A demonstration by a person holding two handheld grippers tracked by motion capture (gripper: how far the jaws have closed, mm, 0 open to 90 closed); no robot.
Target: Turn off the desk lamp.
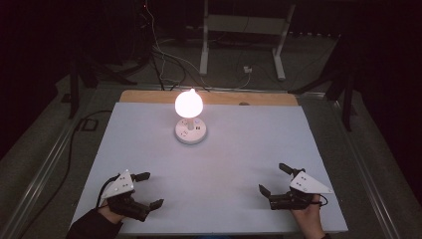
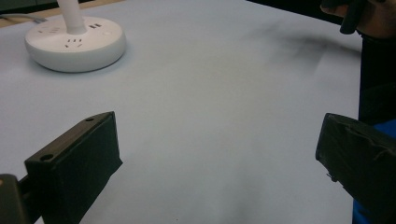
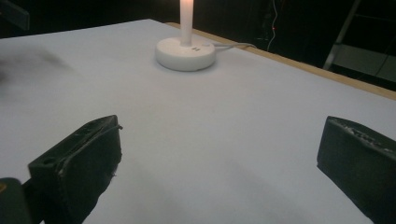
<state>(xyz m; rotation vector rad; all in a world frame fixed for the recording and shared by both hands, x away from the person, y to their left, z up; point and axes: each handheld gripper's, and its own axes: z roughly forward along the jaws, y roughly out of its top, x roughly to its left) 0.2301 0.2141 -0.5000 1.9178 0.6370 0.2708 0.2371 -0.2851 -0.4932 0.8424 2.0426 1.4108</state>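
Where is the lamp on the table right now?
In the high view the lit lamp stands on the far middle part of the white table, near its back edge, well ahead of both grippers and touching neither.

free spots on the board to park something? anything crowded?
Bare: the wide middle of the white board between the left gripper and right gripper, plus both flanks of the lit lamp. Only the far centre is taken, by its round socket base.

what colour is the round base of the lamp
White, clearest in the left gripper view: the lamp base.
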